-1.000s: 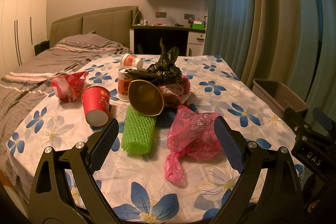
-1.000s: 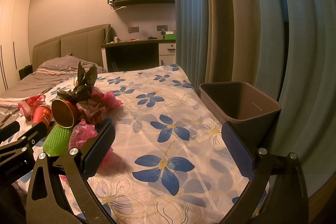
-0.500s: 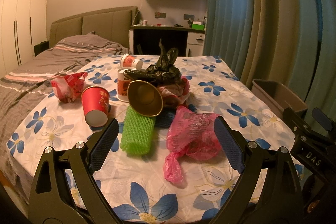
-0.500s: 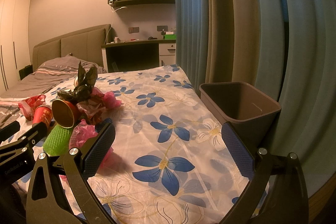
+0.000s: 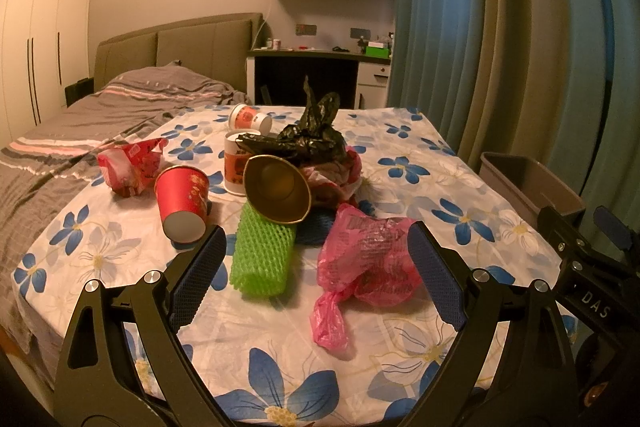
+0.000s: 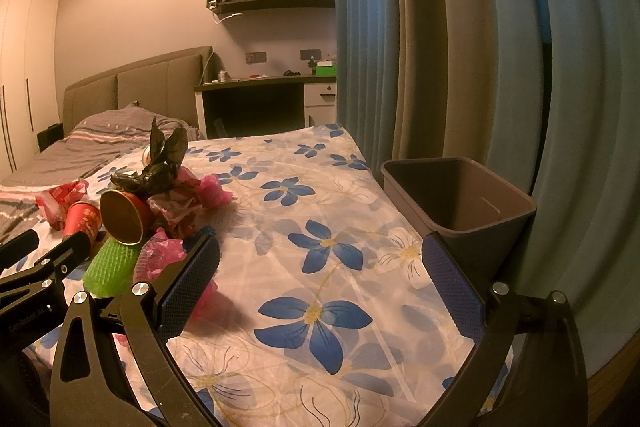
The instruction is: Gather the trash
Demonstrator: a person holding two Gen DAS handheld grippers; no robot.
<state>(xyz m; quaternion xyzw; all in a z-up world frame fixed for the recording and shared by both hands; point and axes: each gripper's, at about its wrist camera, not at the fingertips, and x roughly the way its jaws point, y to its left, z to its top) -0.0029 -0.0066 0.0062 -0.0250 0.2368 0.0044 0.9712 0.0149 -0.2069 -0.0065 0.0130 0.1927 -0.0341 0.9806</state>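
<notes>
Both grippers are hovering over the flowered cloth (image 5: 460,187) with their jaws spread wide and nothing between them. I am holding the left gripper (image 5: 316,275) low at the near edge of the table, looking straight at the trash pile. Framed between its fingers are the green foam net (image 5: 262,255), lying on its side, and the crumpled pink bag (image 5: 366,263), which is sitting just beside the right finger; I cannot tell whether they are touching. A gold-lined cup (image 5: 278,189) is tipping over the far end of the net, with a black bag (image 5: 310,139) heaped behind it on more crumpled wrapping. To the left, a red cup (image 5: 182,201) is lying on its side near a red wrapper (image 5: 130,167), and two white cups (image 5: 236,171) are sitting farther back. I am pointing the right gripper (image 6: 320,283) across the bare right half of the cloth, with the pile off to its left. At the right edge of the table, the bin (image 6: 460,203) is standing upright, open, and well apart from the trash.
</notes>
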